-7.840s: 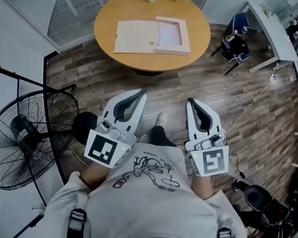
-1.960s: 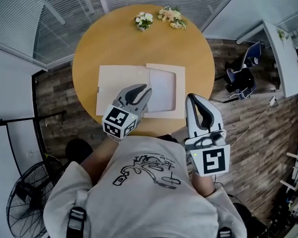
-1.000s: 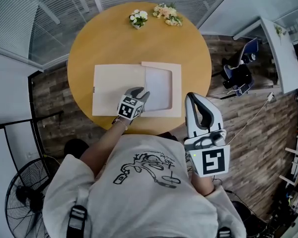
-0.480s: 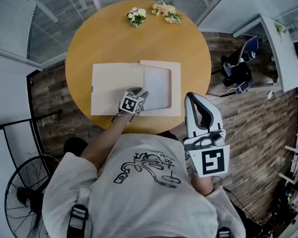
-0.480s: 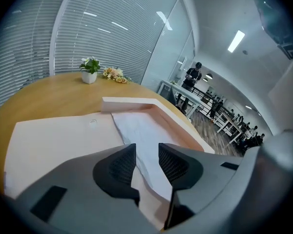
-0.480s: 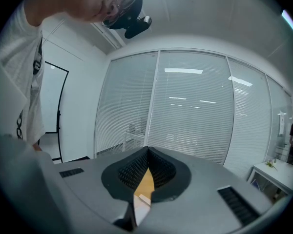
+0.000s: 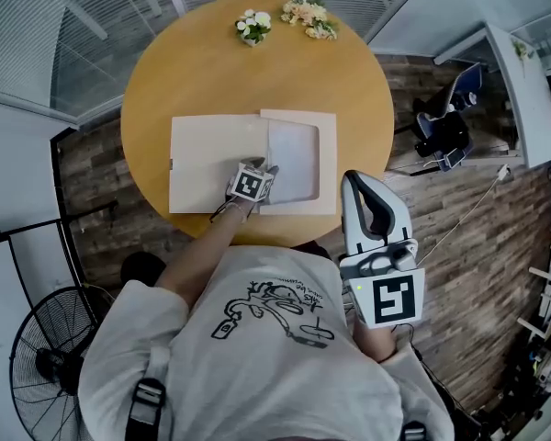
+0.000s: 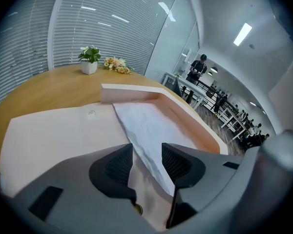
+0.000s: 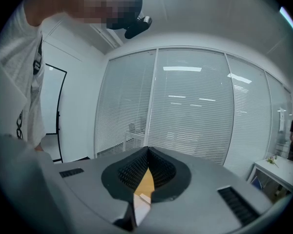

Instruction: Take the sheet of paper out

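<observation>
Straddling sheet of paper (image 8: 151,126) edge, left gripper (image 8: 146,152) just opening, unclamped; head view hides that; right gripper (image 9: 147,155) clenched, empty.

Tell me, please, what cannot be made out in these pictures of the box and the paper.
- Head view: the cube of the left gripper hides its tips.
- Left gripper view: its jaws have just been opening, the sheet of paper between them; the gripper's body covers the sheet's near end.
- Same view: the round mark on the lid is too small to read.
- Right gripper view: the right gripper blocks all but a sliver of table.
</observation>
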